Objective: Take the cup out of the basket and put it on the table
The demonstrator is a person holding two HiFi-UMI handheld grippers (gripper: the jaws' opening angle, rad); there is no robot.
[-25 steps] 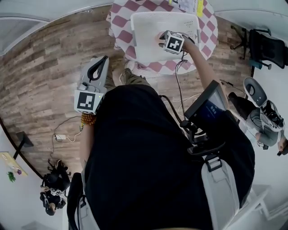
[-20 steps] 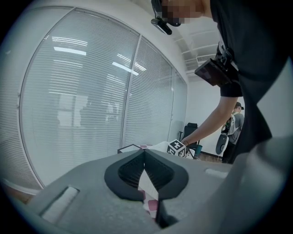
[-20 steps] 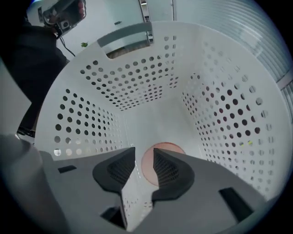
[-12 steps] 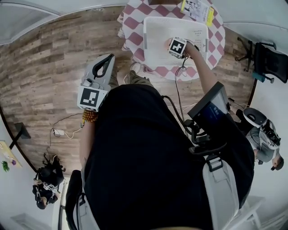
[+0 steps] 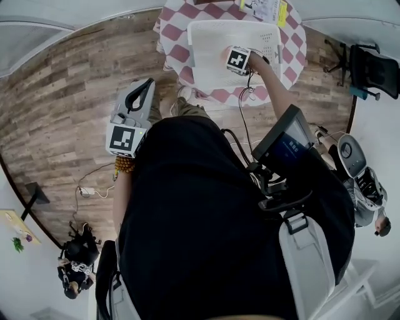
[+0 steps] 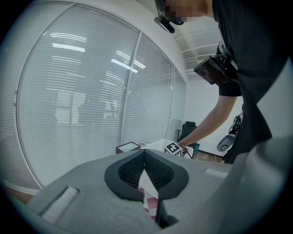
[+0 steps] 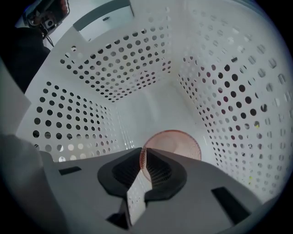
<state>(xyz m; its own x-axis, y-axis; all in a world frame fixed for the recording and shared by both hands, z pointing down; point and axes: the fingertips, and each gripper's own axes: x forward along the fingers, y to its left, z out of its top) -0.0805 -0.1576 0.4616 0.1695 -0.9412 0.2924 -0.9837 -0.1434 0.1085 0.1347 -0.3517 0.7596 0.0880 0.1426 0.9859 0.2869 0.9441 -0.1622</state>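
Observation:
A pale pink see-through cup [image 7: 176, 146] stands on the floor of the white perforated basket [image 7: 114, 73]. My right gripper [image 7: 143, 157] points straight down into the basket. Its jaws have just been closing, and the pads now pinch the cup's near rim between them. In the head view only that gripper's marker cube [image 5: 238, 60] shows, over the right half of the basket [image 5: 206, 37] on the checked table [image 5: 172, 37]; the cup is hidden there. My left gripper [image 5: 145, 84] hangs beside my body over the wooden floor, and the left gripper [image 6: 144, 153] has its pads together on nothing.
A printed sheet [image 5: 265, 7] lies on the table behind the basket. A dark box [image 6: 128, 147] stands by the table. A black office chair [image 5: 375, 65] is at the right, and a cable with a plug [image 5: 87, 190] trails on the floor at the left.
The head view has swung slightly. The right gripper's cube stays over the basket's right half and sits a little lower in it. The left gripper keeps its place.

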